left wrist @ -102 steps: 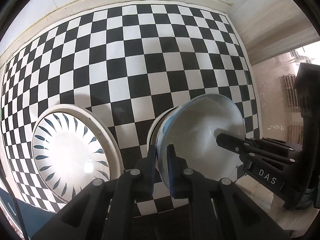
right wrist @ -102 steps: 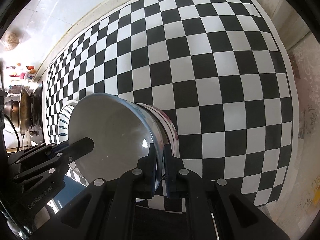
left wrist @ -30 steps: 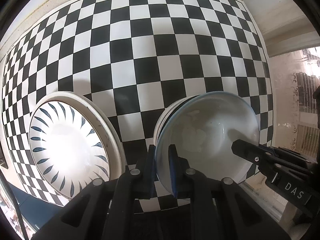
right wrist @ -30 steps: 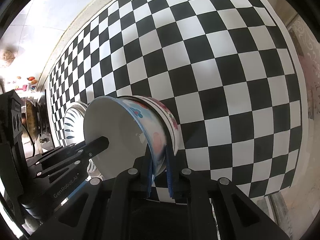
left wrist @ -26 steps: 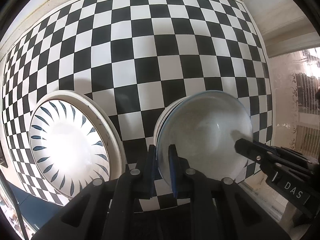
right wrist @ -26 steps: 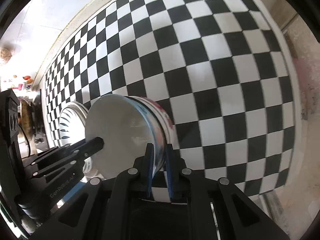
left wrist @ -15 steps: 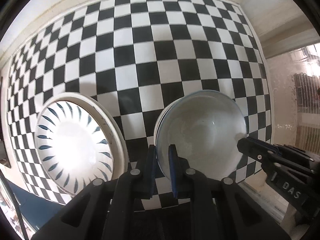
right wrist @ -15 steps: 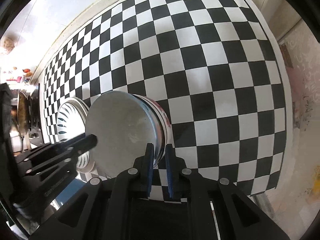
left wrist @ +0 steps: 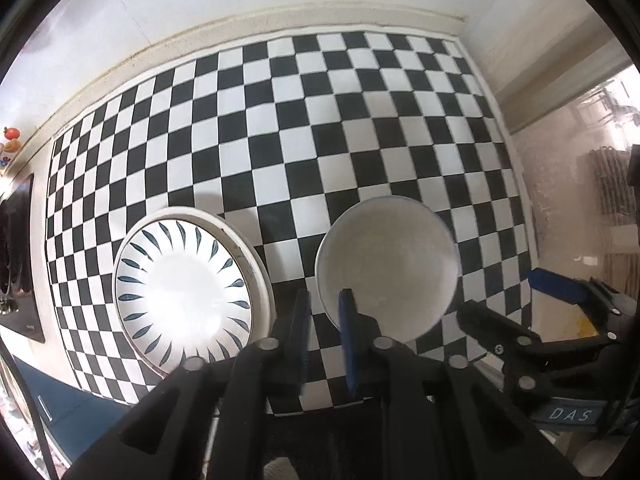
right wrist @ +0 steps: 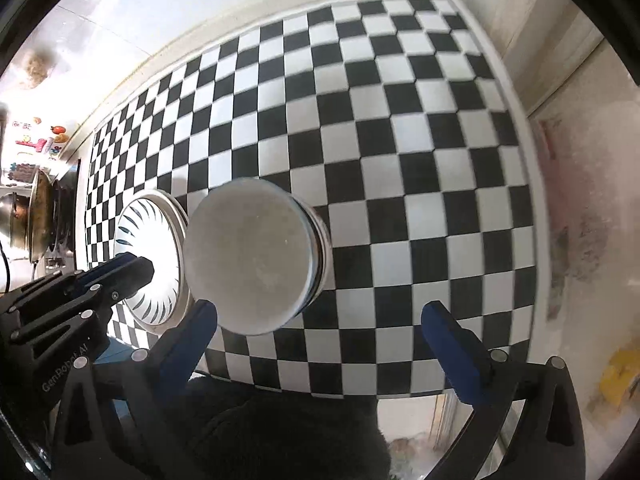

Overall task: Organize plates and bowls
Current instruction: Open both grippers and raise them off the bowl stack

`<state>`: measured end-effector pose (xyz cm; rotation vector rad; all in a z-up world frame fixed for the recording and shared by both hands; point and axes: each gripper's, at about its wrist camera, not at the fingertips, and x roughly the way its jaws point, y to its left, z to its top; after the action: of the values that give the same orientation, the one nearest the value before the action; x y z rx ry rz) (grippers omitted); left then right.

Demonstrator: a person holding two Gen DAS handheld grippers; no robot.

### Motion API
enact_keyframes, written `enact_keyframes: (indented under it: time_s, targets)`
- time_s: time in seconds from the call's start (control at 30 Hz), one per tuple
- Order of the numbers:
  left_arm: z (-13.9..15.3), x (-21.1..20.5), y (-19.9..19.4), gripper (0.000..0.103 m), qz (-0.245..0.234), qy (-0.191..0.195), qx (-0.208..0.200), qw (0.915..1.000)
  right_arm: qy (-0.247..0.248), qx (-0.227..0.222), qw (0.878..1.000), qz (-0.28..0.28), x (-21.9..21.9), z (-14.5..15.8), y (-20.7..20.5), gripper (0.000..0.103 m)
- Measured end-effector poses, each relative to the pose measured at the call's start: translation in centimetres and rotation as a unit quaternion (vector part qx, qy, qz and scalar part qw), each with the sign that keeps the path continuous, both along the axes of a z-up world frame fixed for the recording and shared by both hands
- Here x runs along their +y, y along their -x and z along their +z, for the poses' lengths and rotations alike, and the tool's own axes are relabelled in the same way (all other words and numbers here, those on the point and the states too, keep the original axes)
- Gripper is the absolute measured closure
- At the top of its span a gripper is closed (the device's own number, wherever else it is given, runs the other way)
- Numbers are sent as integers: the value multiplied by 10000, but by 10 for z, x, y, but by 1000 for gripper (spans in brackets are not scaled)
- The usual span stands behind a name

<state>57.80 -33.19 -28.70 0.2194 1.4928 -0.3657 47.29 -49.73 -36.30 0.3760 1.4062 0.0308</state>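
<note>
The bowl (left wrist: 387, 270) is seated on a stack of bowls on the checkered surface (left wrist: 304, 128), just right of the plate (left wrist: 182, 288). The left gripper (left wrist: 323, 312) is seen with fingers narrowly parted, astride the bowl's near-left rim; contact with the rim cannot be told. The right gripper (right wrist: 318, 326) is seen with fingers spread wide and nothing held between them. The bowl (right wrist: 250, 260) is found just beyond the right gripper's left finger (right wrist: 192, 334), apart from it. The plate (right wrist: 150, 264) is partly hidden by the left gripper (right wrist: 120, 270).
</note>
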Motion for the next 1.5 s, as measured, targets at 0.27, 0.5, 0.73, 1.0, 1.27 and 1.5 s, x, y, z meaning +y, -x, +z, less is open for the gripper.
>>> enact_keyframes:
  time_s: [0.27,0.5,0.73,1.0,1.27,1.5]
  targets:
    - [43,9,10,17,149,210,-566,9981,336,-627,9974,-86,-5,66,31,0]
    - [84,23,27,17,333,247,-889,9952,476,-1006,9936,-177,0,115,62,0]
    - [120,32,50,17,414,197,-1132,9925,764,-1280,9888,-114,9,152,89,0]
    - [135,35,61,17,385,141,-1250,9913,675,-1368,9883,-62,13,167,100,0]
    - [126,35,57,17,490,205,-1194,9914,636,-1390,9881,-171,7,162,89,0]
    - [103,31,42,26,503,279,-1149,9917,837,-1286,9878,-270,4,143,70,0]
